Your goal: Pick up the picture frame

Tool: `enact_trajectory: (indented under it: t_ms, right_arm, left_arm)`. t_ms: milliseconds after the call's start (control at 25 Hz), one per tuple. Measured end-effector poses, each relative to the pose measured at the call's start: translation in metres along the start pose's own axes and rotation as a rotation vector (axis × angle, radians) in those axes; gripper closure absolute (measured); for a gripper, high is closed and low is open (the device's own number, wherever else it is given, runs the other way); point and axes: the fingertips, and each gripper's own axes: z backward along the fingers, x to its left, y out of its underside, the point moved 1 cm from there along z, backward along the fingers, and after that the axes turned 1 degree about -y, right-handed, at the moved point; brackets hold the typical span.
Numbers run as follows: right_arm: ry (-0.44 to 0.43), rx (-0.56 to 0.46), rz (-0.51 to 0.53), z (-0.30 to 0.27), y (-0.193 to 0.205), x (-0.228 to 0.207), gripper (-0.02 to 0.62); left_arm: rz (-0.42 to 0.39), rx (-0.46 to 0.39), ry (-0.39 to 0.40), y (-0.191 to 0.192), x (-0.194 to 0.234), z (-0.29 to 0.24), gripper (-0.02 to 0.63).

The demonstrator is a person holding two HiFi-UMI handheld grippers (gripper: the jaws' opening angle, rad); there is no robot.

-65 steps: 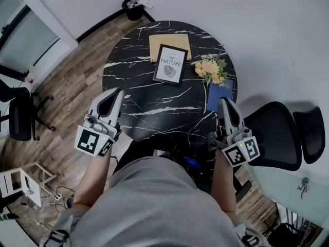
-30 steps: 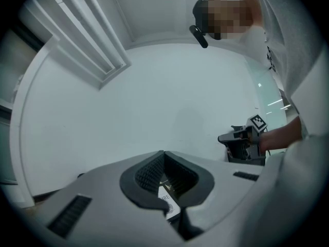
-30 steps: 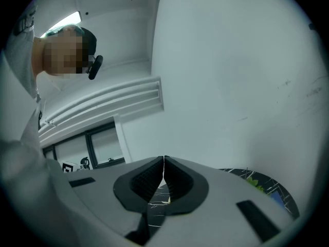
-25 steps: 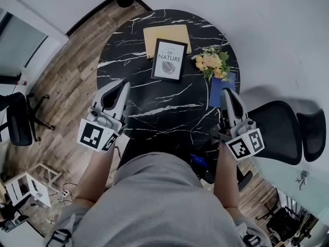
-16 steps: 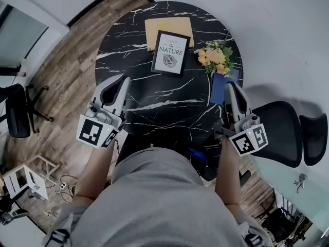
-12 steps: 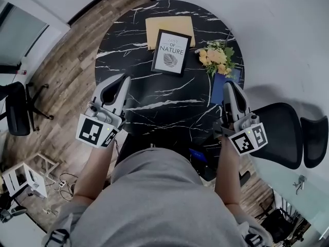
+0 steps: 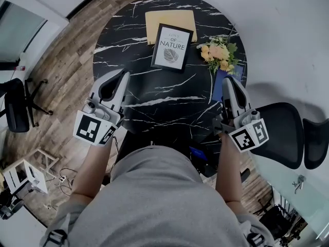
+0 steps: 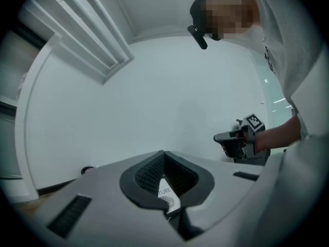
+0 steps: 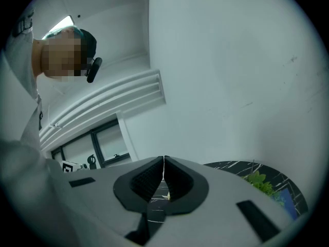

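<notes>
**Item: picture frame [image 7: 172, 48].** Black-edged, with a white print of a leaf and lettering. In the head view it sits at upper centre, lying on the round black marbled desk [image 7: 154, 99]. Its far edge overlaps a yellow envelope [image 7: 169, 19]. Nothing touches it.

**Near it.** A bunch of yellow flowers [image 7: 220, 55] lies to the frame's right. A blue book [image 7: 220, 86] rests below the flowers at the desk's right rim.

**Left gripper [image 7: 123, 75].** Lower left of the desk, at its near rim and well apart from the frame. Its own view shows the fingers closed tip to tip with nothing held. A strip of the frame's print shows far off through the hollow between the pads.

**Right gripper [image 7: 229, 80].** At the desk's right rim, beside the blue book and likewise well apart from the frame. The fingers are pressed together and empty, with only the marbled top showing through the narrow slit.

**Progress.**
- Done: none of the pick-up itself. Both tools are merely held at the near side of the desk, pointing roughly toward the frame.
- Left: the whole task, by this reading.
  - Carry one gripper across to the frame.
  - Spread its fingers.
  - Seat them over an edge.
  - Close and lift.

**Note.** The frame lies low and partly on the envelope, so an edge raised by that overlap looks the likeliest place for a hold.
</notes>
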Motion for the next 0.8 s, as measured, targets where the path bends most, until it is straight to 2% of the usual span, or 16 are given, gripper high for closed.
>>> enact_trajectory:
  t_ms: [800]
  right_arm:
    - [-0.014,0.082,0.013,-0.044,0.015,-0.037,0.569]
  left_arm:
    - [0.002,0.044,-0.013,0.017,0.023,-0.030,0.600]
